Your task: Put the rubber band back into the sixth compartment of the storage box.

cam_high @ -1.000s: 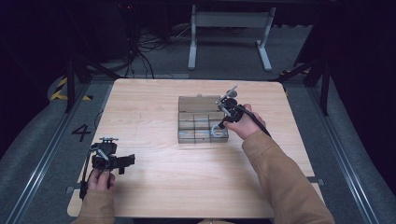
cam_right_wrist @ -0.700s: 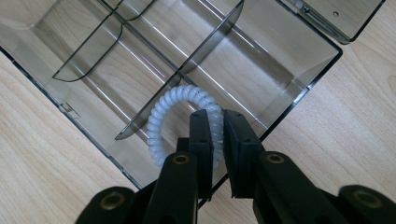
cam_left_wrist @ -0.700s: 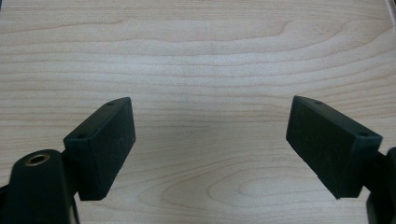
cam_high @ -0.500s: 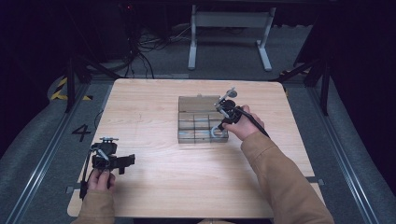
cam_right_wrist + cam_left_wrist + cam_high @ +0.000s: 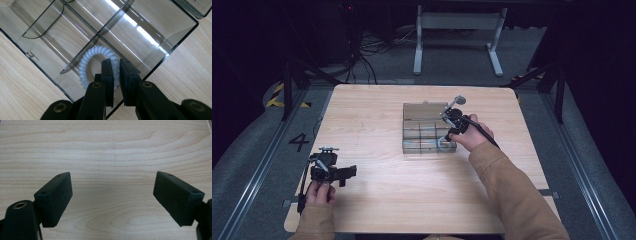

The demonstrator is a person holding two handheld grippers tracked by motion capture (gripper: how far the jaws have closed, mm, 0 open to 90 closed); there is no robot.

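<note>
Placement looks nearly done: right tool (image 5: 115, 72), jaws nearly closed on the white coil hair tie (image 5: 86, 63) inside a corner compartment of the clear organizer box (image 5: 155, 37), has only to release it (left tool (image 5: 112, 195) rests wide open, empty, over bare table (image 5: 107, 150)).

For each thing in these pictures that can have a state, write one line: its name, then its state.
Left gripper: open, empty, over bare table.
Right gripper: shut on the white coil hair tie.
White coil hair tie: in a corner compartment of the organizer box.
Clear organizer box: lid open.
</note>
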